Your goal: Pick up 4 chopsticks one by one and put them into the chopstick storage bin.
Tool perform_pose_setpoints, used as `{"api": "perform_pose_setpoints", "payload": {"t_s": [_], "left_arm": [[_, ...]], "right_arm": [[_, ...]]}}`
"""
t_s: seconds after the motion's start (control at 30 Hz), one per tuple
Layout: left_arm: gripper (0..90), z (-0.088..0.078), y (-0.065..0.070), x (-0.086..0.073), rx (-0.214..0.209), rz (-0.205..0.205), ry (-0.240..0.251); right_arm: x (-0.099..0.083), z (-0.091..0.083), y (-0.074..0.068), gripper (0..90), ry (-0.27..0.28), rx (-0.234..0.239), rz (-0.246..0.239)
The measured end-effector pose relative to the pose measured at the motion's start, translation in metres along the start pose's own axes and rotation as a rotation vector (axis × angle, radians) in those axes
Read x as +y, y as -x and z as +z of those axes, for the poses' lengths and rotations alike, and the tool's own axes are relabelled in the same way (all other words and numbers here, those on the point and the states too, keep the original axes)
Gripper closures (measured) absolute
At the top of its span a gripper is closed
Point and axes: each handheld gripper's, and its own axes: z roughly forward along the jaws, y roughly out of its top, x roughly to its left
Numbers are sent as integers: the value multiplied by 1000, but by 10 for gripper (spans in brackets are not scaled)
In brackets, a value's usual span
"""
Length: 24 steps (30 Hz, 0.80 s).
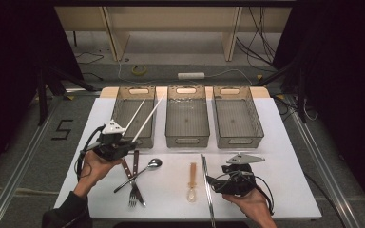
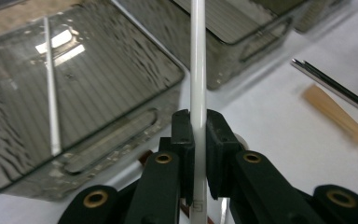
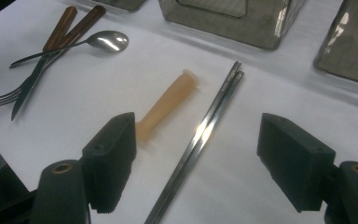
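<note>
Three smoky translucent plastic bins stand in a row at twelve o'clock on the white table (image 1: 275, 190), each rectangular with ribbed walls and a slotted handle; the left bin (image 1: 123, 114) already holds one slim white chopstick (image 1: 134, 117), leaning against its near wall. The left gripper (image 1: 132, 140) pinches a second white chopstick (image 2: 198, 93) between its black jaws, pressed tight on the smooth round rod, which slants up toward one o'clock over the near rim of that bin. At six o'clock from it lie a fork (image 1: 134, 187) and a knife (image 1: 129, 173) with glossy brown wooden handles, crossed, and a polished steel spoon (image 1: 148, 167) resting over them. Mid-table lies a small spoon with a matte pale-orange handle (image 3: 168, 103); just beside it, at three o'clock, a pair of square-edged steel chopsticks (image 3: 200, 140) lies side by side, touching. The right gripper (image 3: 196, 163) hovers low with its ridged jaws spread wide on either side of the steel pair, touching nothing.
</note>
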Motion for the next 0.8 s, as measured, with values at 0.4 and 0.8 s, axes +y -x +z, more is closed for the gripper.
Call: {"api": "perform_pose_setpoints", "payload": {"t_s": [0.4, 0.8], "left_arm": [[830, 15, -36, 34, 71, -46, 4], [829, 42, -67, 40, 123, -106, -34]], "right_arm": [[-4, 0, -4, 282, -7, 16, -5], [-6, 1, -7, 269, -16, 33, -12]]}}
